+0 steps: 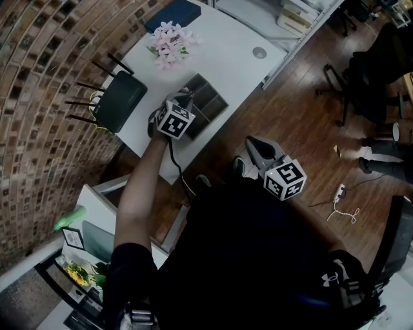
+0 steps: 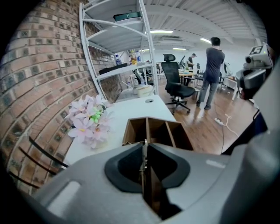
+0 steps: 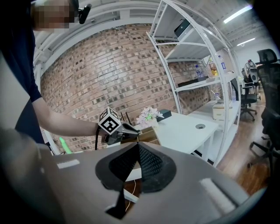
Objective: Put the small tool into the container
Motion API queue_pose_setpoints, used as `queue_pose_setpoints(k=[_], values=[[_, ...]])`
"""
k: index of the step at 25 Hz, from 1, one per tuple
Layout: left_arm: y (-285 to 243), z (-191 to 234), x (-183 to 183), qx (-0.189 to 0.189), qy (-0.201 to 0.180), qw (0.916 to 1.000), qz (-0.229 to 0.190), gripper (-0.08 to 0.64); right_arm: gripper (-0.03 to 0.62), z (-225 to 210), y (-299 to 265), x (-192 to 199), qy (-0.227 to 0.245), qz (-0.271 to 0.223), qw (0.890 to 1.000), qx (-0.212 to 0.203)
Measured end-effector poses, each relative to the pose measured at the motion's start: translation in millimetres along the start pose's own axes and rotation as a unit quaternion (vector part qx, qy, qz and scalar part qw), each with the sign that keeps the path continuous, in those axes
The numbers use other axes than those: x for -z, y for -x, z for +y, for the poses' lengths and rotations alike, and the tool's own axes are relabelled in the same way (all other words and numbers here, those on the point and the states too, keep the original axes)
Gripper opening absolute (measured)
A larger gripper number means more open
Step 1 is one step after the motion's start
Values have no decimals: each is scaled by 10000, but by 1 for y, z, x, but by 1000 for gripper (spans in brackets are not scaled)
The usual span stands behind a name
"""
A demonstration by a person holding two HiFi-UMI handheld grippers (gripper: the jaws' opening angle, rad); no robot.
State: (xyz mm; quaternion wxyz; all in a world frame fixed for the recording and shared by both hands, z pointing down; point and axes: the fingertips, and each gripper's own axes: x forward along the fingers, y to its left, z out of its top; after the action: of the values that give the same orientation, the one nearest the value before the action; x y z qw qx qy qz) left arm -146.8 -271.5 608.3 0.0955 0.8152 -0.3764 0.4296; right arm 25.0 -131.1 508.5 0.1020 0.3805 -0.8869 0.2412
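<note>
A wooden container [image 1: 210, 98] with three compartments stands on the white table [image 1: 226, 61]. My left gripper [image 1: 186, 98] hovers right over its near end. In the left gripper view a thin metal tool [image 2: 143, 157] stands upright between the jaws of the left gripper [image 2: 146, 148]. It lies against the left pad, and a narrow gap shows on its right, so the jaws are slightly open. Beyond them lie the container's compartments [image 2: 157, 131]. My right gripper [image 1: 259, 149] hangs over the wooden floor, off the table. The right gripper [image 3: 138, 145] is shut on nothing and points at the container [image 3: 148, 134].
Pink flowers [image 1: 169, 44] stand behind the container. A black router [image 1: 119, 100] with antennas sits at the table's left end, a dark book [image 1: 173, 14] at the back. A white shelf [image 2: 118, 57], an office chair [image 2: 175, 83] and a standing person [image 2: 212, 74] lie beyond the table.
</note>
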Motion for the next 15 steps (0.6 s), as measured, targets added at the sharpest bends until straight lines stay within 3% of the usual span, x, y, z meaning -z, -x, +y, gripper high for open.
queue_pose_setpoints(k=[3,7,11,15], values=[[1,1,0,-65,29,10000,-56,105,3,4,-1,-1,24,-13,10000,-37],[16,4,2,-218,159,9995,-162,123,3,11,-4,-3,55,-37,10000,-64],[54,-2,3,-344,611,9952,-681,112,3,28,-5,-3,149,-64,9998,-100],[108,-30,13,-165,1239,9835,-1309,67,3,50,-4,0,220,-75,9997,-52]])
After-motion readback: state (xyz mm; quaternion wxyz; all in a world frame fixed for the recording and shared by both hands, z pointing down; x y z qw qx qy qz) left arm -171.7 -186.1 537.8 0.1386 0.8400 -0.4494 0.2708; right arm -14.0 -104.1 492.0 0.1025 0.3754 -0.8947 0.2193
